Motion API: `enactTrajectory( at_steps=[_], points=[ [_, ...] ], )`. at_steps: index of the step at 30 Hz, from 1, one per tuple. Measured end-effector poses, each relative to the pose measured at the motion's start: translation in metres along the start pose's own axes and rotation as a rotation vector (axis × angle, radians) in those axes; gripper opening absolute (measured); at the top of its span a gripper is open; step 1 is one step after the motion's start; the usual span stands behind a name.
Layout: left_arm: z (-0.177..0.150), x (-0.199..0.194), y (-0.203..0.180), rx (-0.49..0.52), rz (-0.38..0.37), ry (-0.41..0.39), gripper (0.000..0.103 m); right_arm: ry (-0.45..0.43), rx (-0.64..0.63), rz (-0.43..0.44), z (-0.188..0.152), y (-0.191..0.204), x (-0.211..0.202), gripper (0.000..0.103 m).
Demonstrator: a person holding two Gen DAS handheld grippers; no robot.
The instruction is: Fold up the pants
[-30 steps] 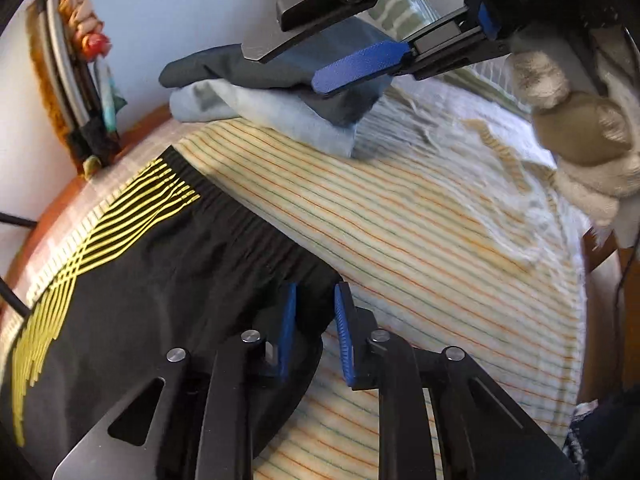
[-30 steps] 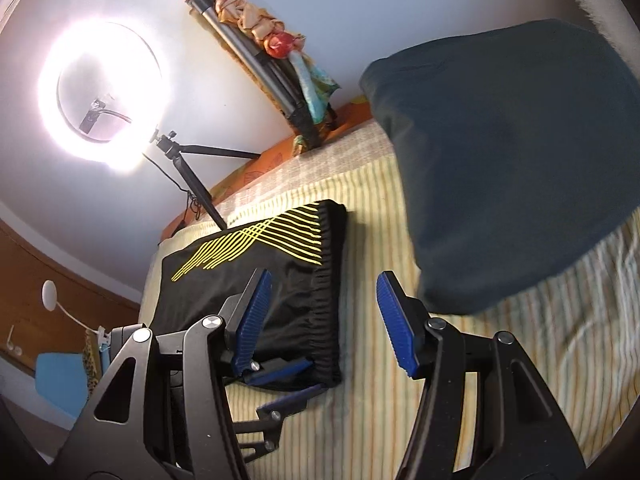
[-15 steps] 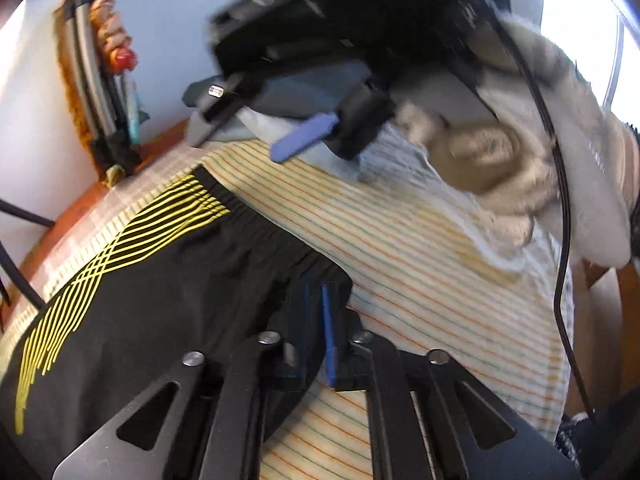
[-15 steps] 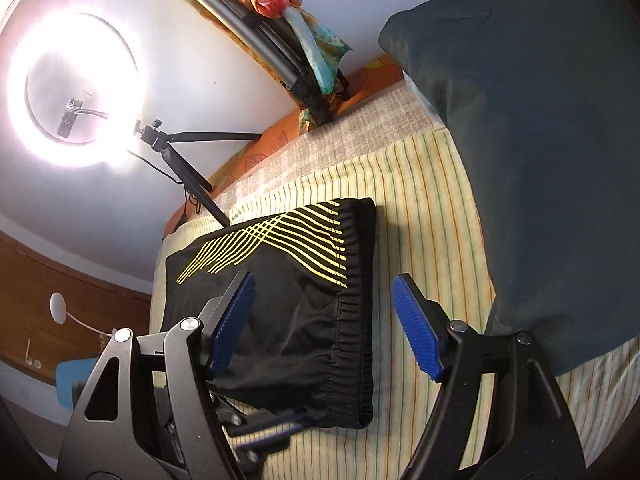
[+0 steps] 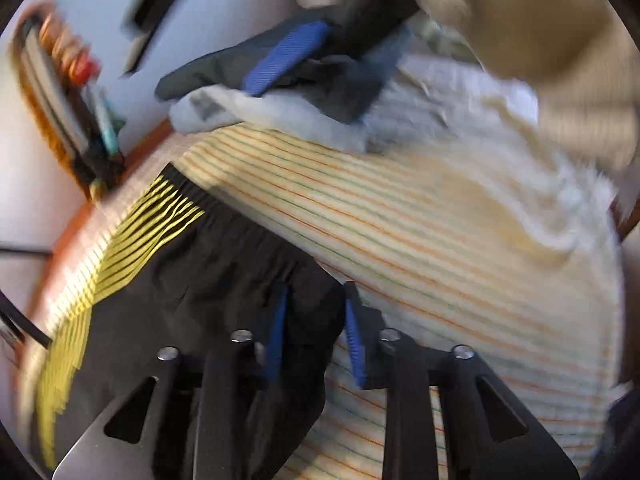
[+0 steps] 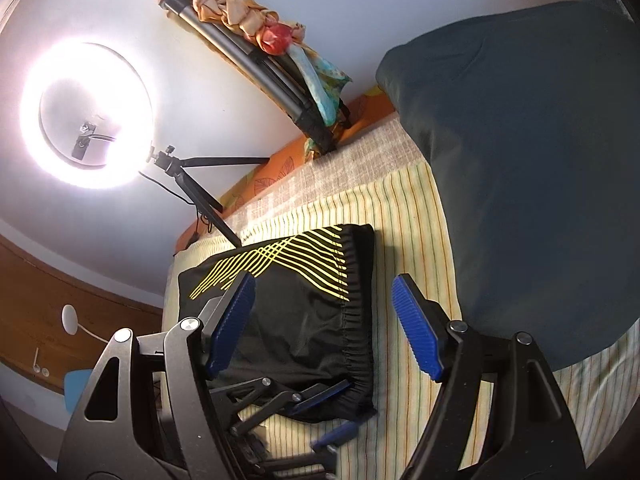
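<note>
Black pants (image 5: 192,280) with yellow stripes lie folded on the striped bed sheet (image 5: 440,260). My left gripper (image 5: 314,336) sits low at the near corner of their elastic waistband. Its jaws stand a little apart, with that corner of fabric between them. From the right wrist view, its lower finger lies on the sheet, off the cloth. My right gripper (image 6: 324,320) hovers open above the pants (image 6: 304,320), holding nothing. Its blue pad (image 5: 288,56) shows blurred at the top of the left wrist view.
A dark folded garment (image 6: 520,160) lies on a grey one (image 5: 260,116) at the far side of the bed. A lit ring light (image 6: 86,116) and a cloth-wrapped tripod bundle (image 6: 256,52) stand by the wall. A person's beige sleeve (image 5: 540,40) crosses above.
Half a second ago the left jaws were pinched on the waistband corner; now they stand apart. The right gripper has widened and come closer over the pants.
</note>
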State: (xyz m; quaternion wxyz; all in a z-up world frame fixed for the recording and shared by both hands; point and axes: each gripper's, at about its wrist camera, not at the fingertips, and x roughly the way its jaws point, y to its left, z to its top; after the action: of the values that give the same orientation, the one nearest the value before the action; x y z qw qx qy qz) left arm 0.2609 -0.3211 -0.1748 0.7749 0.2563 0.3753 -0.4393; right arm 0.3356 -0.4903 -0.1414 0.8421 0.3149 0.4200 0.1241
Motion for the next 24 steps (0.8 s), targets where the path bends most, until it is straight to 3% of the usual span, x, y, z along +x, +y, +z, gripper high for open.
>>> enactTrajectory(
  at_steps=[5,8,18,24],
  points=[
    [-0.004,-0.042,0.032,-0.216,-0.090,-0.154,0.019,0.028,-0.014,-0.001,-0.002,0.006,0.012,0.074],
    [-0.010,-0.059,0.048,-0.300,-0.120,-0.213,0.019,0.059,-0.016,-0.047,-0.003,0.007,0.029,0.074],
    [-0.013,-0.068,0.054,-0.312,-0.116,-0.244,0.018,0.174,0.148,-0.057,-0.005,-0.015,0.088,0.074],
    [-0.018,-0.075,0.062,-0.344,-0.136,-0.270,0.018,0.164,0.221,0.033,-0.012,-0.026,0.101,0.075]
  ],
)
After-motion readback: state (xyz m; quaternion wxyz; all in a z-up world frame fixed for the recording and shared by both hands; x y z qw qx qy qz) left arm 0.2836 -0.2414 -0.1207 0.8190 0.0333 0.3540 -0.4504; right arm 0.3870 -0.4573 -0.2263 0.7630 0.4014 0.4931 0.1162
